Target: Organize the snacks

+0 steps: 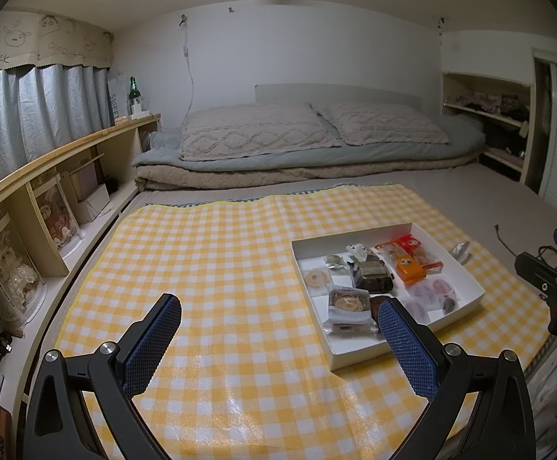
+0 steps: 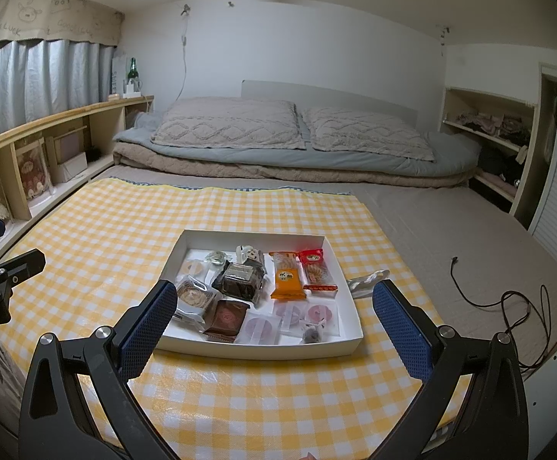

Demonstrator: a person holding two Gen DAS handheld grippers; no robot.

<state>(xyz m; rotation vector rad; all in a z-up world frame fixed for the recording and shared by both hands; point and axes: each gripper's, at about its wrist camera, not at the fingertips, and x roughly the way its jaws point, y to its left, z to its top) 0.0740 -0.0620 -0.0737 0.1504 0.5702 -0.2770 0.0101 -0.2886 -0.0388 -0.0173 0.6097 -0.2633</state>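
A white shallow box (image 2: 263, 348) sits on a yellow checked cloth (image 2: 87, 237) and holds several wrapped snacks: an orange packet (image 2: 287, 276), a red packet (image 2: 315, 267), a dark brownie pack (image 2: 239, 278) and pink round sweets (image 2: 261, 326). A silver wrapped snack (image 2: 366, 280) lies on the cloth just right of the box. The box also shows in the left wrist view (image 1: 359, 356), with the silver snack (image 1: 460, 250) beyond it. My right gripper (image 2: 274, 306) is open and empty, just in front of the box. My left gripper (image 1: 278, 326) is open and empty, left of the box.
The cloth lies on a bed with pillows (image 2: 228, 124) and folded blankets at the back. A wooden shelf (image 1: 48, 191) runs along the left with boxed dolls. A black cable (image 2: 508, 306) lies on the mattress at right. Open shelves (image 2: 489, 134) stand at right.
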